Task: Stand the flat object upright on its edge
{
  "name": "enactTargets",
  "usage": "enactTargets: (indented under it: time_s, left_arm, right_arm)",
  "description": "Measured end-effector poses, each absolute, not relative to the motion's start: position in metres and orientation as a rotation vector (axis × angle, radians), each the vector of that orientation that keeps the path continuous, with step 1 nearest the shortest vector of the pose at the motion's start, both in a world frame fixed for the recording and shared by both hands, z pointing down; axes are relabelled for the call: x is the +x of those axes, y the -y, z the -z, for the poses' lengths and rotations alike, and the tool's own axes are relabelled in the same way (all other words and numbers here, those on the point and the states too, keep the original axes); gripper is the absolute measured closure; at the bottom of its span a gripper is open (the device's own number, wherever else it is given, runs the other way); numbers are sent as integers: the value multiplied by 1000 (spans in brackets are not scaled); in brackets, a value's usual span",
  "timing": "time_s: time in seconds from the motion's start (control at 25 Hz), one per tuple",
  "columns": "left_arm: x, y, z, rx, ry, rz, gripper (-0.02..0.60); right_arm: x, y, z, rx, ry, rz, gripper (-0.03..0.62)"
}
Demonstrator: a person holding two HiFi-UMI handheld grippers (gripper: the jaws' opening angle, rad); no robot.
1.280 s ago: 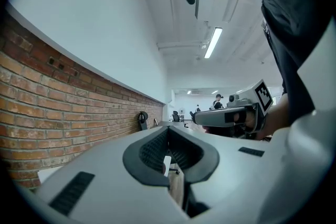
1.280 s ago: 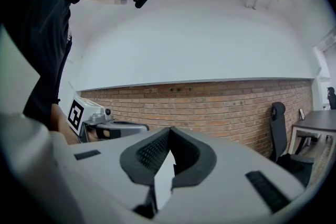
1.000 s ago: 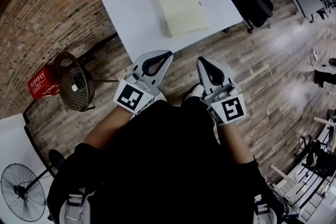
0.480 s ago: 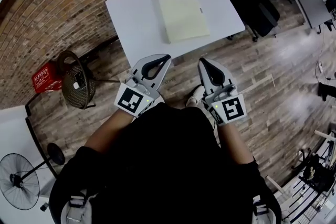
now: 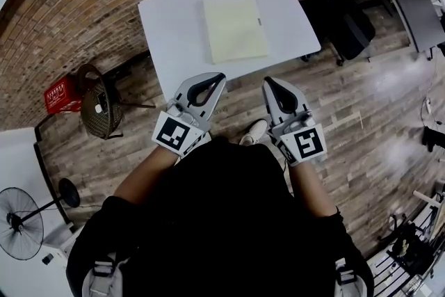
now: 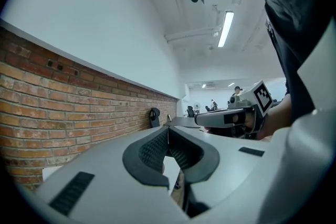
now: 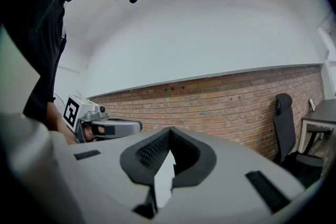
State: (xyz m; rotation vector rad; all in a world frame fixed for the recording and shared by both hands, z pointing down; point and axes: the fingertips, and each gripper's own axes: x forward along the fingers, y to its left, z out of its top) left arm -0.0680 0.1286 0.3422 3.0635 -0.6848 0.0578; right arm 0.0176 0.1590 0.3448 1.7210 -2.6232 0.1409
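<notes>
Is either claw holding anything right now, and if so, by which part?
Nothing is held. The left claw and right claw are both shut and empty. The flat pale-yellow object lies on the table, apart from both.

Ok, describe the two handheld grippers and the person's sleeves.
The left gripper and right gripper are light grey plastic wedges with black ribbed pads and a white cube bearing a black square marker. The person wears a black short-sleeved top.

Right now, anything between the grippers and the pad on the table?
Nothing visible. The pad lies flat, alone on the table. Only bare tabletop separates it from the left gripper and right gripper, both shut and empty near the table's front edge.
</notes>
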Motion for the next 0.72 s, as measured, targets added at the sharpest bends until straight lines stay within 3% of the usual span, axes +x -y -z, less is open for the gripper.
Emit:
enactTargets:
  time_s: [0.72]
  left_arm:
    - [28,-123,-350,2984,936,-128,561]
  right_arm:
    - [119,-141,-360,1525,2751,-206,588]
